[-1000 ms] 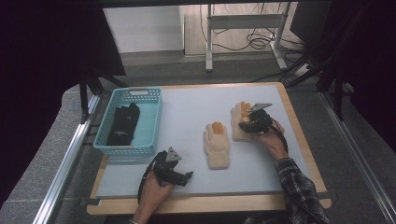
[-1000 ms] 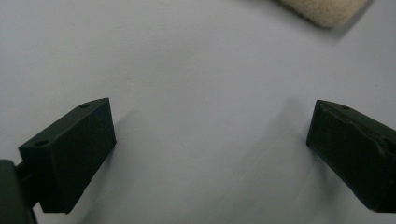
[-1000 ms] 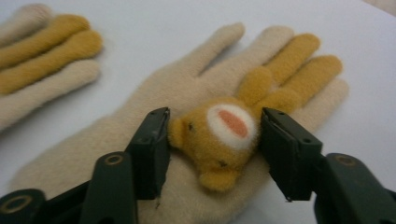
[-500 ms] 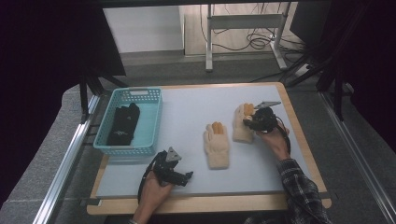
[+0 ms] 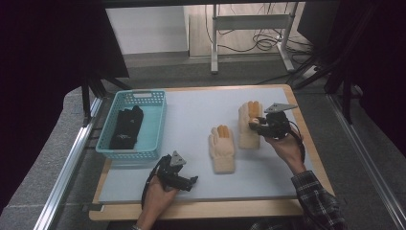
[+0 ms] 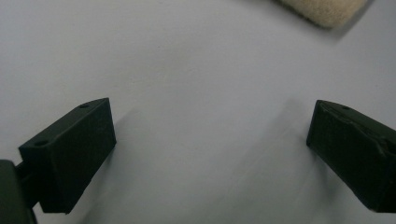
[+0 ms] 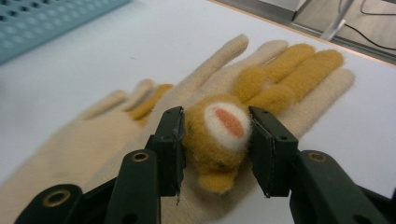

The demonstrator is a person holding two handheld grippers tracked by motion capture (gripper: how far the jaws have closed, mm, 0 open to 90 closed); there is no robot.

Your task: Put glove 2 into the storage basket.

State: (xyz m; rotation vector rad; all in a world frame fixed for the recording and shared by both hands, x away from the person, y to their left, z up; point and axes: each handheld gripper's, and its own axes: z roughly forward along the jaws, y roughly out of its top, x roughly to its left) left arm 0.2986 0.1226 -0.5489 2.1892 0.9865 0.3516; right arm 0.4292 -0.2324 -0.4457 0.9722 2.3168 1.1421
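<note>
Two cream knitted gloves with mustard-orange fingers lie on the white mat, the right glove (image 5: 248,133) beside the left glove (image 5: 222,149). My right gripper (image 5: 253,124) is at the right glove's back. In the right gripper view its jaws have just been closing, and the right gripper (image 7: 217,135) is shut on a mustard plush bump (image 7: 219,140) with a white-and-orange oval, sewn on the right glove (image 7: 299,93). The left glove (image 7: 60,149) lies blurred behind. My left gripper (image 5: 191,181) rests open on the mat near the front edge; the left gripper (image 6: 210,149) has bare mat between its jaws.
A teal plastic basket (image 5: 154,132) at the left holds black gloves (image 5: 125,127). A cream glove cuff (image 6: 327,9) shows at the top of the left gripper view. The wooden table edge (image 5: 201,211) runs along the front, and metal rails flank both sides.
My right gripper has closed on the glove's plush bump and risen a little, drawing that part of the glove up. The left hand has stayed put.
</note>
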